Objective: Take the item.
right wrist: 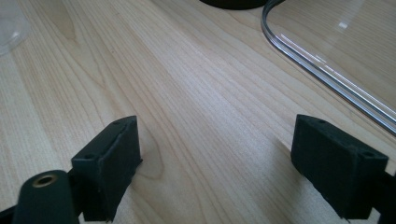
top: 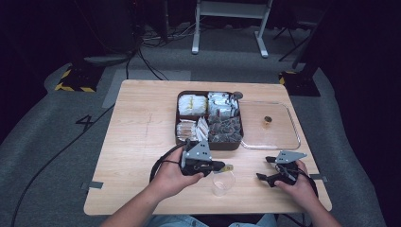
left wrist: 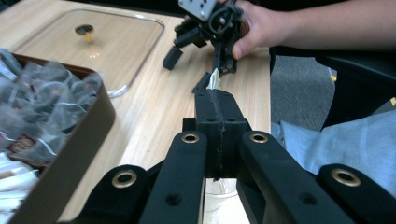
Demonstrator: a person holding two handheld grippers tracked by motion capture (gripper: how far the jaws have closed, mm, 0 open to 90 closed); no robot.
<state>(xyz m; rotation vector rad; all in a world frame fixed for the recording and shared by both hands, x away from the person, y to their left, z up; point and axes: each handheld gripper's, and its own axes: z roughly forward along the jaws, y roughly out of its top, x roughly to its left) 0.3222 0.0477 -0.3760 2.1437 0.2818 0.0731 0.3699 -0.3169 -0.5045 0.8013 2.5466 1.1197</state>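
My left gripper hangs just above a clear plastic cup near the table's front edge. Its jaws are pressed together on a small pale yellowish sachet. In the left gripper view, a corner of that sachet pokes out past the gripper's tips, and the cup's rim shows below the jaws. My right gripper rests low over the wood to the right of the cup. The right gripper view has it open, with bare table between the jaws.
A brown four-part tray with tea bags and packets sits mid-table, and its wall is close on the left gripper's left. A clear lid with a small knob lies right of the tray. The lid's edge runs ahead of the right gripper.
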